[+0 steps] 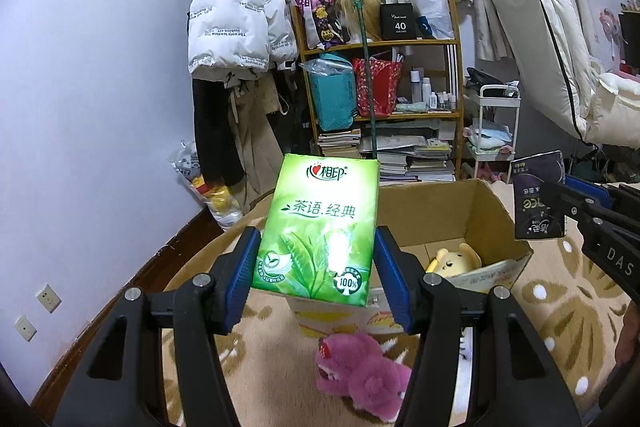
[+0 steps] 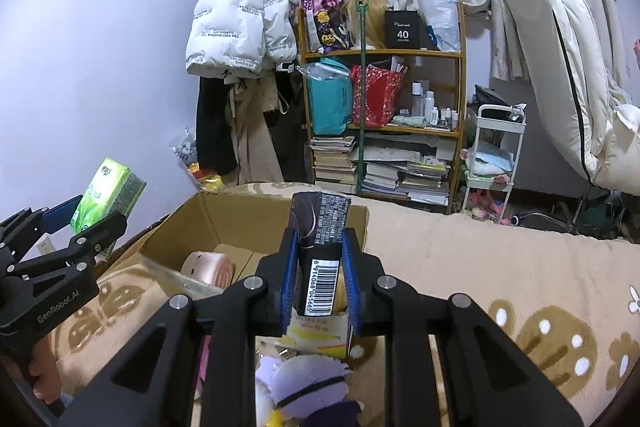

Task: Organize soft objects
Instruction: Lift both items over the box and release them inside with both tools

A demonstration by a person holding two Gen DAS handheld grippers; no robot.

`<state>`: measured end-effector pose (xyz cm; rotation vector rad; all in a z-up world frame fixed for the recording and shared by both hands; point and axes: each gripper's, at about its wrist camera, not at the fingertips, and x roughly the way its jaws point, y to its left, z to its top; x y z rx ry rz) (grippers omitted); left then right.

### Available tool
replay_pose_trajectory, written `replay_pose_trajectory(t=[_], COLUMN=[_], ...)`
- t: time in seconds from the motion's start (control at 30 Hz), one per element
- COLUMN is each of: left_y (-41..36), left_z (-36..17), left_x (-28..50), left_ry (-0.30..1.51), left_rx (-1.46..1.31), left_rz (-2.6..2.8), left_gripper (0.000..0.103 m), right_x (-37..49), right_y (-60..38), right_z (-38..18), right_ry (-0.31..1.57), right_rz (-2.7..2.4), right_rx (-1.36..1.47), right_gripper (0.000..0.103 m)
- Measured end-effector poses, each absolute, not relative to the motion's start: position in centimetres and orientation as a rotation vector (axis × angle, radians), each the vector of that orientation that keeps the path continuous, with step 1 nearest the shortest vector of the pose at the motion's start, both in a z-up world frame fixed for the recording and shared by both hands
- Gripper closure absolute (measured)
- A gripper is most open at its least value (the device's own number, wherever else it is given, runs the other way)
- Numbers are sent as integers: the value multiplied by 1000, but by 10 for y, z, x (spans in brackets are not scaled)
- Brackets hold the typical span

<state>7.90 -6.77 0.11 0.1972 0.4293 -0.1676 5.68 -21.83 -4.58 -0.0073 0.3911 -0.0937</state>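
My left gripper is shut on a green tissue pack, held upright above the near edge of an open cardboard box. My right gripper is shut on a dark tissue pack with a barcode, held over the box too. In the left wrist view the dark pack and right gripper show at the right. In the right wrist view the green pack and left gripper show at the left. A yellow plush and a pink plush lie inside the box.
A pink plush toy and a purple plush doll lie on the beige patterned blanket in front of the box. Behind stand a cluttered wooden shelf, hanging coats, a white cart and a folded mattress.
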Motion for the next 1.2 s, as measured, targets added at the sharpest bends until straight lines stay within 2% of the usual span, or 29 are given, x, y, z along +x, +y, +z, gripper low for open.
replay_pose_trajectory(t=[0.27, 0.57, 1.07, 1.17, 1.2], left_y=[-73, -75, -69, -69, -68], left_z=[-7, -28, -42, -43, -42], left_x=[99, 129, 145, 145, 145], left_ry=[426, 512, 574, 591, 602], left_rx=[209, 195, 195, 200, 201], left_rz=[-179, -179, -160, -157, -154], left_gripper=[47, 47, 45, 45, 45], right_x=[76, 96, 115, 113, 112], right_y=[-218, -226, -232, -231, -231], right_z=[-49, -62, -82, -81, -80], right_ry=[381, 389, 471, 474, 473], right_rz=[-82, -61, -12, -13, -14], right_rx=[-38, 8, 72, 67, 66], right_gripper=[81, 80, 79, 77, 72])
